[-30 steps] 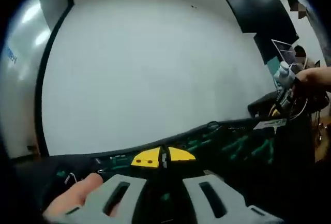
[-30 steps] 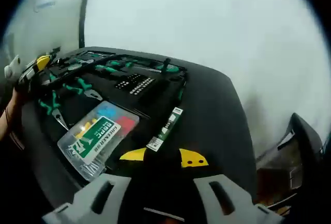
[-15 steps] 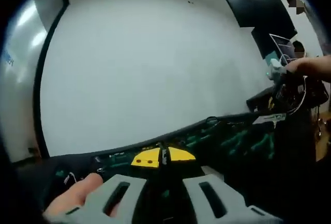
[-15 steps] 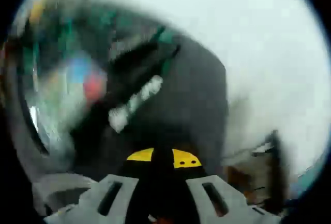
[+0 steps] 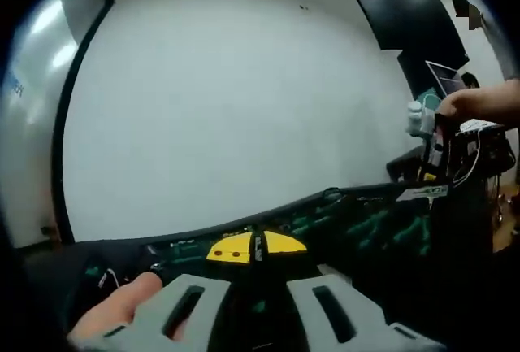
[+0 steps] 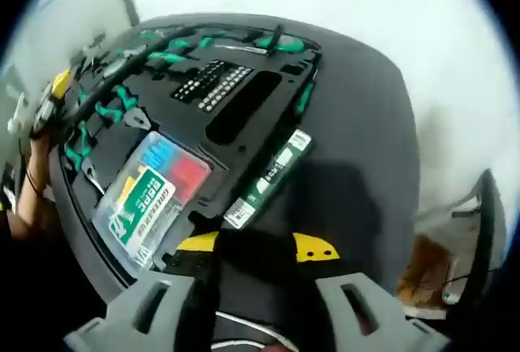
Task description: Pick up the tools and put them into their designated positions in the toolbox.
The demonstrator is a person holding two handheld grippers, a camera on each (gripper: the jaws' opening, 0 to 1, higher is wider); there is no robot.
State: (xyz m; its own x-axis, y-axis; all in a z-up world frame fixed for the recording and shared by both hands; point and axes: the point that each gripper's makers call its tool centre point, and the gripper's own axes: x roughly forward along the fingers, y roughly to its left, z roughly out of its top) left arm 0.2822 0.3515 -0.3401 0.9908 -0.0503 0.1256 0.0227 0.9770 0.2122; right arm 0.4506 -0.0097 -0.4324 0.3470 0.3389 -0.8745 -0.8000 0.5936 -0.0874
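Right gripper (image 6: 258, 248) poised over a loose boxed tool (image 6: 266, 180) beside the open toolbox (image 6: 341, 124).

The loose tool, a long narrow pack with a green-and-white label, lies across the near right edge of the toolbox tray, just beyond the right gripper's yellow tips, which stand narrowly parted and hold nothing. Left of it a clear parts case (image 6: 150, 196) sits in its recess; farther off lie a long bare slot (image 6: 244, 108), a bit rack (image 6: 210, 84) and green-handled tools (image 6: 175, 53). The left gripper (image 5: 257, 248), tips nearly together and holding nothing visible, waits at the tray's left edge. The step appears to be the approach for pickup; the next move calls for widening the jaws and descending squarely over the pack.
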